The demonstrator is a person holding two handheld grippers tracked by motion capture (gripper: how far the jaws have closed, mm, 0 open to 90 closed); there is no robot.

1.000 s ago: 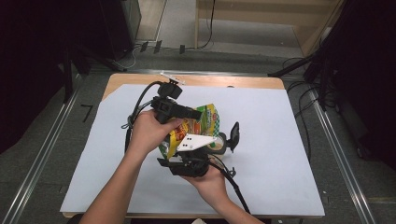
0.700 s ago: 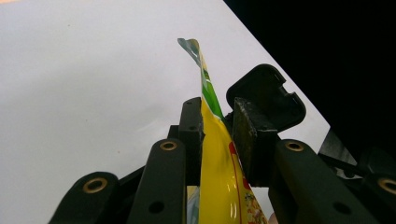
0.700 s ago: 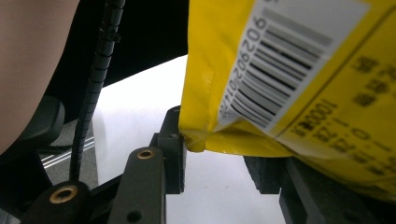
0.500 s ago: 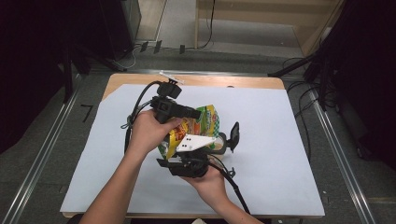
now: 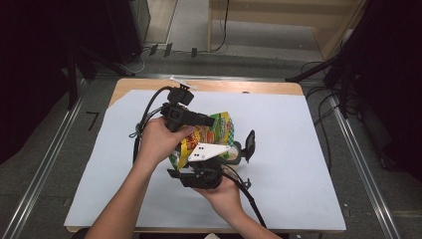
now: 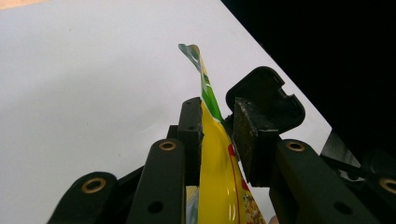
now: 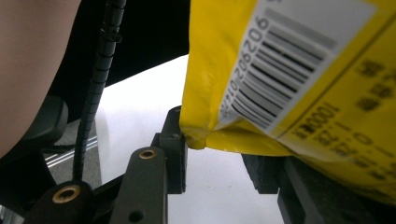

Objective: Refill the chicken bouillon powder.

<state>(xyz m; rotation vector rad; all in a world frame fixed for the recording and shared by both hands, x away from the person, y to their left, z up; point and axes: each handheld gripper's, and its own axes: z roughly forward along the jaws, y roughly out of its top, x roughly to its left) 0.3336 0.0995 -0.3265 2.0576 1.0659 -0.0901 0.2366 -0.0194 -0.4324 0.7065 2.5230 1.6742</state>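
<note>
Packet: you hold the yellow snack packet point(image 5: 211, 133) above the white worktop point(image 5: 298, 149), between both grippers.
Left gripper point(image 6: 218, 135): your jaws pinch the packet's edge.
Right gripper point(image 7: 219, 154): your jaws grip its bottom corner.

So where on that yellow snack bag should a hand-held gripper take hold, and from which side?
Grip the snack bag on its flat sealed edge, coming edge-on so the jaws face its two sides. The left hand-held gripper straddles that thin edge this way; the bag's fuller middle looks harder to pinch.
</note>
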